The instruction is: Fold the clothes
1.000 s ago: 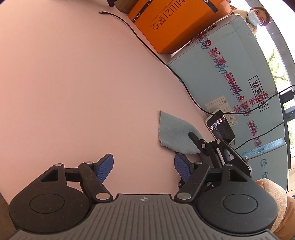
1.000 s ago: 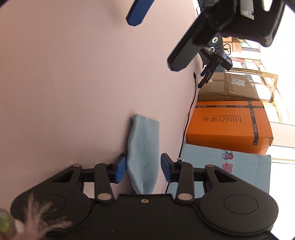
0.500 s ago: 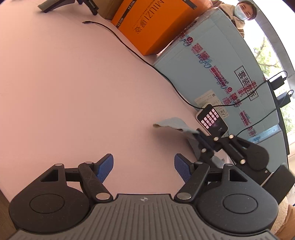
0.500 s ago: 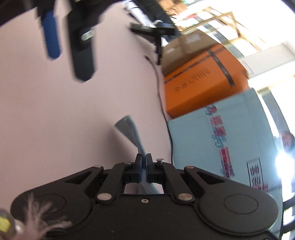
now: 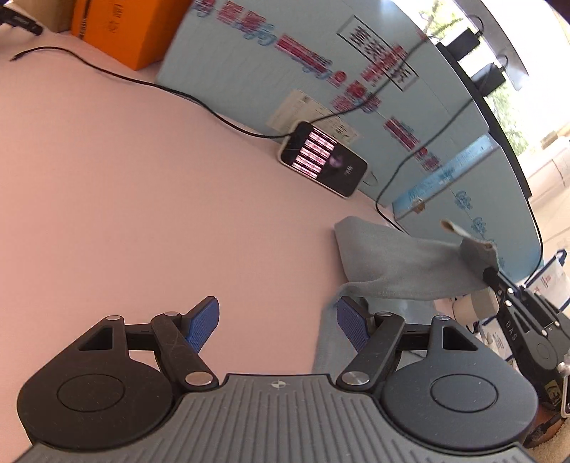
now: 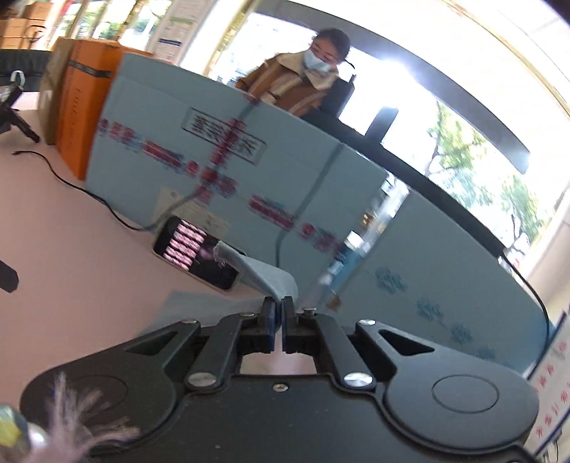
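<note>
A small grey-blue cloth point(image 5: 402, 263) hangs lifted off the pink table point(image 5: 124, 185) at the right of the left wrist view, one end pinched by my right gripper point(image 5: 490, 272). In the right wrist view the right gripper point(image 6: 279, 302) is shut on that cloth point(image 6: 256, 270), which sticks up and to the left from between the pads. My left gripper point(image 5: 278, 320) stands open low over the table. Nothing is between its blue pads point(image 5: 205, 322), and the cloth's lower edge hangs just beyond the right one.
A phone point(image 5: 322, 158) with a lit screen lies on the table against a pale blue carton point(image 5: 285, 71), with a black cable point(image 5: 142, 83) running to it. An orange box point(image 5: 121, 28) stands at the back left. A person point(image 6: 302, 82) stands behind the carton.
The right gripper shut on the cloth, rolled, and lifted it off the table toward the right. The left gripper swung right, so the phone and carton now fill its view.
</note>
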{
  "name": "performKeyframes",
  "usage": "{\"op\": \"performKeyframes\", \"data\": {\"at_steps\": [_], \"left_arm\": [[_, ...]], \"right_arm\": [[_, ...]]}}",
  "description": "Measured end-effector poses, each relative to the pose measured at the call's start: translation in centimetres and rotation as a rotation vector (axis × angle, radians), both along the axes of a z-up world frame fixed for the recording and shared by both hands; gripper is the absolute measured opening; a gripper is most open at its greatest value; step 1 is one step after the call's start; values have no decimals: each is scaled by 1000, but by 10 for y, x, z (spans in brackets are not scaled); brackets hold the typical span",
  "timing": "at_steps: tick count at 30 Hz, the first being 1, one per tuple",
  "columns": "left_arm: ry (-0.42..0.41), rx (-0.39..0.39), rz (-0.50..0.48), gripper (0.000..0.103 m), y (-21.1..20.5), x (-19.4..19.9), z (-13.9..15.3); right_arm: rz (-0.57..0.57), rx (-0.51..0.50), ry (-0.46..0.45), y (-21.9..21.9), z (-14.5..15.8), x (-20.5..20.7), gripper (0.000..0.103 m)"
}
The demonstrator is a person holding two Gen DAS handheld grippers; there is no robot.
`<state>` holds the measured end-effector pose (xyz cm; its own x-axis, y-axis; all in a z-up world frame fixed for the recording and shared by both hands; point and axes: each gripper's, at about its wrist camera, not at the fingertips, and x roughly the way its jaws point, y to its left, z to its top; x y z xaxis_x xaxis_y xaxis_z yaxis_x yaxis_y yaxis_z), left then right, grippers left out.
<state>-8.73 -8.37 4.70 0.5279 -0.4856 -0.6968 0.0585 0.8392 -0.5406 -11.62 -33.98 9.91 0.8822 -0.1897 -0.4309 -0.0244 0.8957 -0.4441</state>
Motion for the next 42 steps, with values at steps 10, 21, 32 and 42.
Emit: {"op": "performKeyframes", "data": {"at_steps": [10,21,32,42], "left_arm": [[21,43,-68,71,-42,-4,1],[-64,28,-221,68,-77,-22,6],[-104,51,-146,68,-52,-48,12],[-175,91,-238,69,-58,-46,15]], "right_arm": [[-274,71,161,-82,-50,-12,16],[-94,85,184,-55,-40,-1,49],[86,132,211,-15,-33,47,53],[31,401,269,-24,-16,57,54]]}}
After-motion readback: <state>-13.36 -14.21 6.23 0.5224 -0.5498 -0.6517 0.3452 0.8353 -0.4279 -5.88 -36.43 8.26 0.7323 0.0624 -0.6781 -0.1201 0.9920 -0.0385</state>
